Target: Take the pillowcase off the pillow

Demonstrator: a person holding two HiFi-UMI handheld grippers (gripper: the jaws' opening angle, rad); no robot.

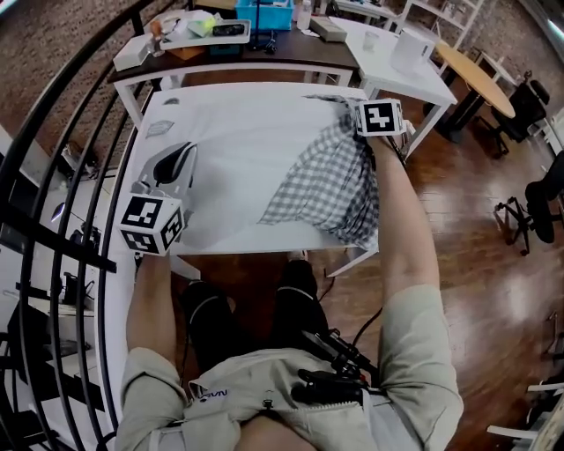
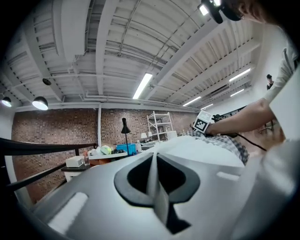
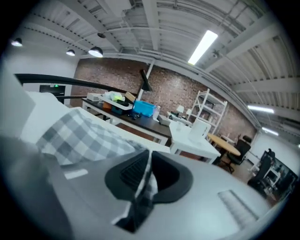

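A white pillow (image 1: 238,145) lies across the white table (image 1: 264,245). A grey-and-white checked pillowcase (image 1: 330,181) covers its right end and is bunched there. At the pillow's left edge my left gripper (image 1: 179,160) is shut on a fold of the white pillow fabric (image 2: 155,187), which stands between the pads in the left gripper view (image 2: 154,161). My right gripper (image 1: 352,110) sits at the far right corner of the pillowcase. In the right gripper view (image 3: 146,164) its jaws are shut on checked cloth (image 3: 79,136).
A dark desk with a blue box (image 1: 264,13) and clutter stands behind the table. To the back right are a white table (image 1: 397,62) and a round wooden one (image 1: 476,75). A black railing (image 1: 53,176) runs along the left. Office chairs (image 1: 538,198) stand on the wooden floor at right.
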